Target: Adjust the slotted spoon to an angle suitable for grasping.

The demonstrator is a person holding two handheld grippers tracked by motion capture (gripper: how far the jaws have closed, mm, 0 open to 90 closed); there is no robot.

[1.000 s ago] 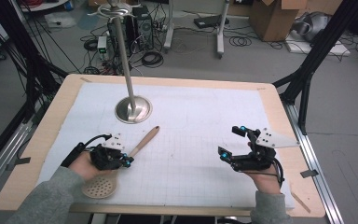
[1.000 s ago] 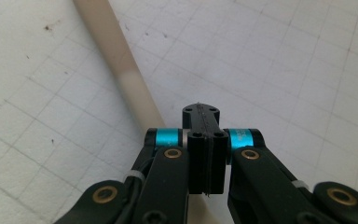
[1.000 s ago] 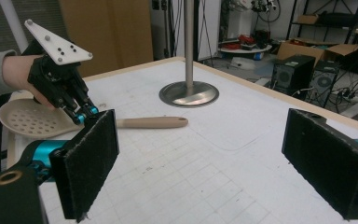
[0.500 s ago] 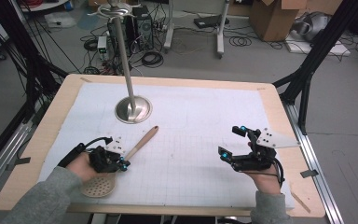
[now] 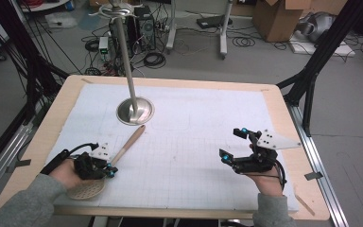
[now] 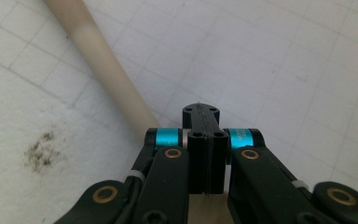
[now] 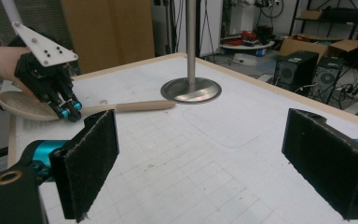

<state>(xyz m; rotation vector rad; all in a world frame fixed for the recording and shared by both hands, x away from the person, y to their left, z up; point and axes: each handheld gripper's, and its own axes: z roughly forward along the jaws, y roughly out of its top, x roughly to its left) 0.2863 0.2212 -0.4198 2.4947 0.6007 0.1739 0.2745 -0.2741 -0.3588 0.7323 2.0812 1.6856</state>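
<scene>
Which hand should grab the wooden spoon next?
Left. The left gripper sits shut right beside the spoon, near where handle meets bowl. The right gripper is open but far across the table.

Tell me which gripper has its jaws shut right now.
The left gripper, beside the wooden skimmer's handle; its jaws meet with nothing between. The right gripper stands wide open.

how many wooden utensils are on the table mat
1. A wooden slotted spoon lies at the mat's near left, its handle pointing toward the metal stand base, its round head under the shut left gripper. Nothing suggests another hidden one.
</scene>
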